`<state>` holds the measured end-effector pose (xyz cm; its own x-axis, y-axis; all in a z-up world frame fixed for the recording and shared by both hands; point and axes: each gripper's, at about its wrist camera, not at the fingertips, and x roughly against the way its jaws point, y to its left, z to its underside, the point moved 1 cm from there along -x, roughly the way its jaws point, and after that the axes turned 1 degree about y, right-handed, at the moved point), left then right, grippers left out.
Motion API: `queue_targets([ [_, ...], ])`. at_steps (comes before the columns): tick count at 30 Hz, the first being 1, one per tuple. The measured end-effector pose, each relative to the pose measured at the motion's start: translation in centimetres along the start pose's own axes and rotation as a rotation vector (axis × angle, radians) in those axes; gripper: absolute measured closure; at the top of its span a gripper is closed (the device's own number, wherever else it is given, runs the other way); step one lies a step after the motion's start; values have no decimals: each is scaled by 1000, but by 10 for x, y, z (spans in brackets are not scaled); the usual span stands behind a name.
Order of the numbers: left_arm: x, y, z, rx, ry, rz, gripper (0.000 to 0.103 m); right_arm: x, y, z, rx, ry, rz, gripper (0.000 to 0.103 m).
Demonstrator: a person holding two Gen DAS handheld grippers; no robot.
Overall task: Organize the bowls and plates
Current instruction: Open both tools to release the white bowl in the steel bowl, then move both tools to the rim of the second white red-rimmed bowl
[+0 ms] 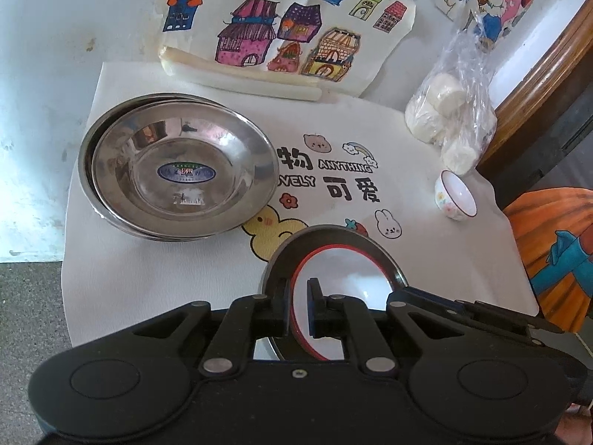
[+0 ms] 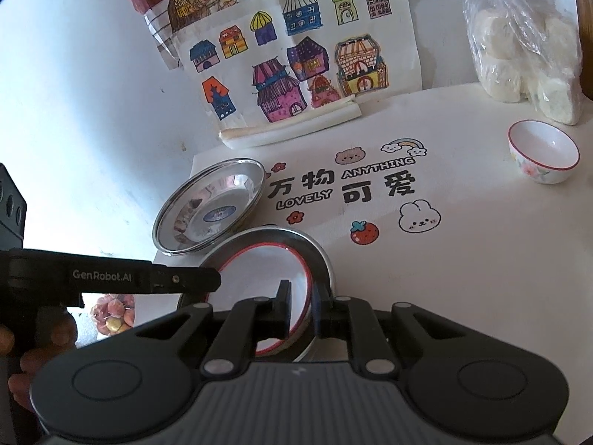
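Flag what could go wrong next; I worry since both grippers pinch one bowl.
The left gripper and right gripper each pinch only the thin rim of the red-rimmed bowl; uneven pulling might make it slip. The steel plate beneath it may get dragged or clatter when the bowl lifts.

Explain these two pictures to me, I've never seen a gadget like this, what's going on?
There is no robot. A person holds tongs in each hand, each with a camera looking along its fingers. One picture is from the left tongs, the other from the right tongs. Both are closed on the rim of a red-rimmed bowl sitting in a steel plate. The cartoon mat also holds a stack of steel plates, a small flowered bowl and a plastic bag of white pieces.
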<state>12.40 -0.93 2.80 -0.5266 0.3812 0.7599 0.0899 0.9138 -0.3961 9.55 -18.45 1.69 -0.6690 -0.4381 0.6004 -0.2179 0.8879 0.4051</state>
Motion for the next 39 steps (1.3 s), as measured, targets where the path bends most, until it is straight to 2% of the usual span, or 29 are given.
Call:
queue_targets([
  [4,6,-3,-1,-3,-26,-13,94,6,0,0,1,-18,-4,88],
  [6,11,-6,-2,-10,-51,-25,88,11,0,0,2,-35,-16,86],
  [9,17,-13,-5,-26,-100,-56,79,18,-2,-1,-9,-61,-40,77],
  [11,18,-18,-7,-34,-118,-72,62,23,-5,-3,-15,-77,-46,65],
  [12,18,-22,-8,-37,-128,-81,57,25,-7,-5,-18,-88,-44,63],
  [15,19,-33,-13,-57,-164,-108,43,34,-15,-7,-34,-125,-37,47],
  [17,18,-41,-16,-75,-184,-126,27,40,-22,-9,-41,-154,-22,36],
  [18,18,-46,-17,-83,-195,-137,25,44,-27,-9,-46,-171,-11,32],
  [20,15,-57,-20,-99,-212,-150,18,50,-36,-10,-57,-193,4,17],
  [23,10,-72,-24,-125,-226,-152,8,58,-52,-10,-74,-232,35,2],
  [26,1,-87,-27,-149,-245,-161,1,65,-69,-8,-90,-256,74,0],
  [32,-23,-119,-35,-233,-222,-193,1,73,-109,-6,-135,-285,184,0],
  [35,-40,-134,-41,-268,-185,-211,1,76,-133,-5,-173,-298,216,0],
  [39,-62,-150,-52,-294,-102,-187,1,77,-161,-3,-225,-307,270,0],
])
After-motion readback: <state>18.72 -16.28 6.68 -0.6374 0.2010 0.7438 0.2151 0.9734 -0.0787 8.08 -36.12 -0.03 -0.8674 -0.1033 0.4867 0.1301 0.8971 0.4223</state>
